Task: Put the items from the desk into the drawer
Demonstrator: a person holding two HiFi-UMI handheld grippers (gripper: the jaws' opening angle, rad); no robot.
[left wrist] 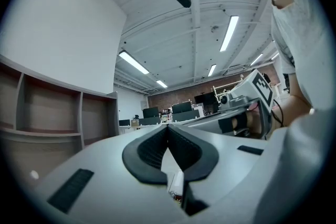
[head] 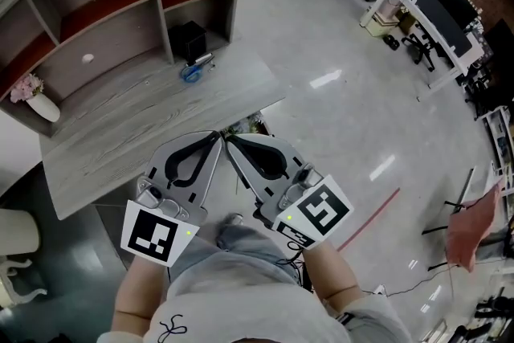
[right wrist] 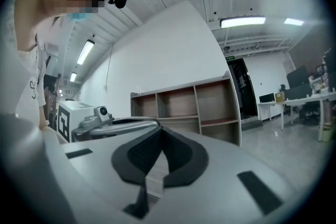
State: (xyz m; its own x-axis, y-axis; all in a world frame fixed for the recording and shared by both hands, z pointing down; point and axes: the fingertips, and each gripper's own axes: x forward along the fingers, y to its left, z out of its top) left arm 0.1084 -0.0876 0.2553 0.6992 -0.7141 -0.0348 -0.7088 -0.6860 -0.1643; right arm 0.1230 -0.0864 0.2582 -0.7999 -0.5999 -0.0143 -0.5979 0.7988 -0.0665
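Both tools are clenched w/ nothing in them: the left tool (head: 215, 134) and right tool (head: 230, 139) each have their jaws pressed together at the tips, and each tool's own view shows only bare pads. They're held close to the person's body, tips almost touching each other, hanging over the near edge of the table (head: 120, 132) towards its right end. Task things on the table lie far of the tips and a bit left. A blue item (head: 193, 70) sits well apart from the tools near the foot of the shelf unit (head: 120, 4). Its long axis runs diagonally, w/ the blue loop at the near-left end and a pale bar pointing far-right. Just behind it a black box (head: 187, 40) stands in the shelf opening. A vase (head: 42, 104) is at the far-left end, prob. decor. No view shows the drawer, so can't tell where it is or whether it's open. Judgement: the left tool is a hair nearer the blue item, though the diff. is small. A reach goes straight away from the body, and the jaws need to part and close across the item's short side.
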